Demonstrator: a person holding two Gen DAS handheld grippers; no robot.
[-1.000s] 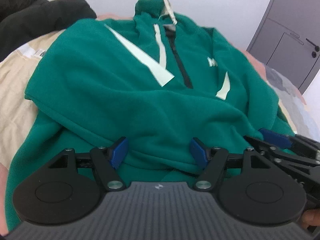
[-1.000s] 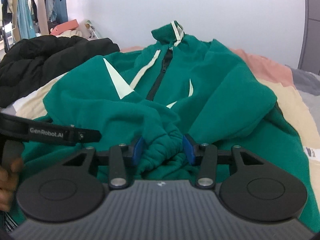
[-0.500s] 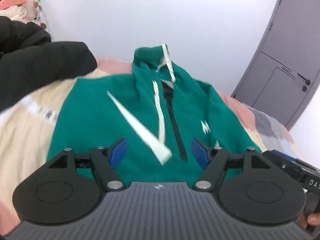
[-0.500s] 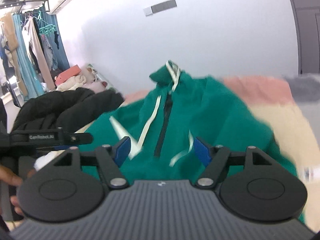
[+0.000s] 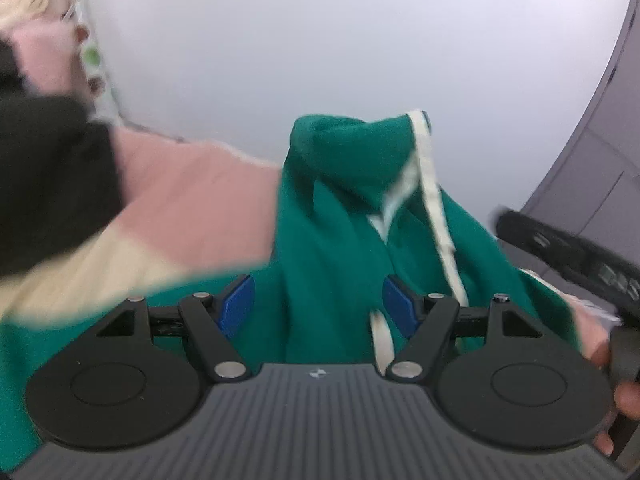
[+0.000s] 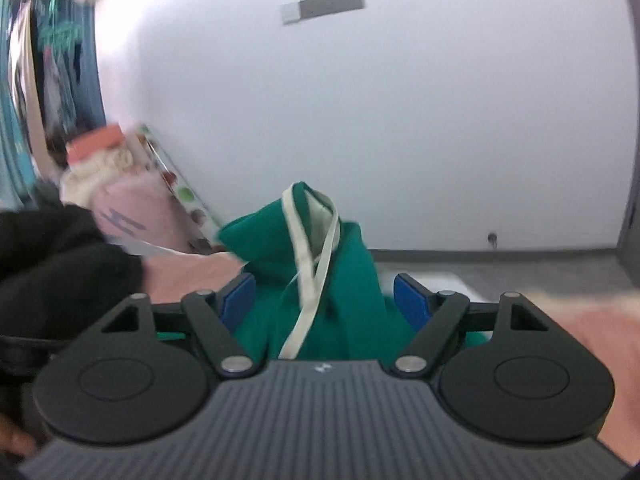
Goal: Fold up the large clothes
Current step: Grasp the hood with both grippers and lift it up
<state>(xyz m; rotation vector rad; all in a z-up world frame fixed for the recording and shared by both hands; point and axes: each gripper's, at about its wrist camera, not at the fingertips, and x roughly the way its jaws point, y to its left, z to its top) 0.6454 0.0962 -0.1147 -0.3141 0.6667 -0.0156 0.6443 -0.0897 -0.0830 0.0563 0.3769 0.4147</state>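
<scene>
A green fleece hoodie (image 5: 340, 208) with cream trim lies on the bed, its hood (image 6: 320, 224) bunched up near the wall. My left gripper (image 5: 318, 304) is open just above the collar, and the blue pads touch no cloth. In the right wrist view my right gripper (image 6: 324, 300) faces the hood with its jaws opening. The hood shows in the gap between the pads, but they do not press on it. At the right edge of the left wrist view the right gripper's black body (image 5: 580, 256) appears, held by a hand (image 5: 604, 352). Both views are blurred by motion.
A black jacket (image 5: 48, 176) lies heaped to the left on the pink and cream bedspread (image 5: 192, 208). Behind it is a pile of folded things (image 6: 120, 200) and hanging clothes (image 6: 52, 60). A white wall stands straight ahead, with a grey door (image 5: 600, 140) to the right.
Both grippers have swept forward from the hoodie's lower edge to its hood. The right gripper has let go of the bunched green sleeve and opened. The left stayed open.
</scene>
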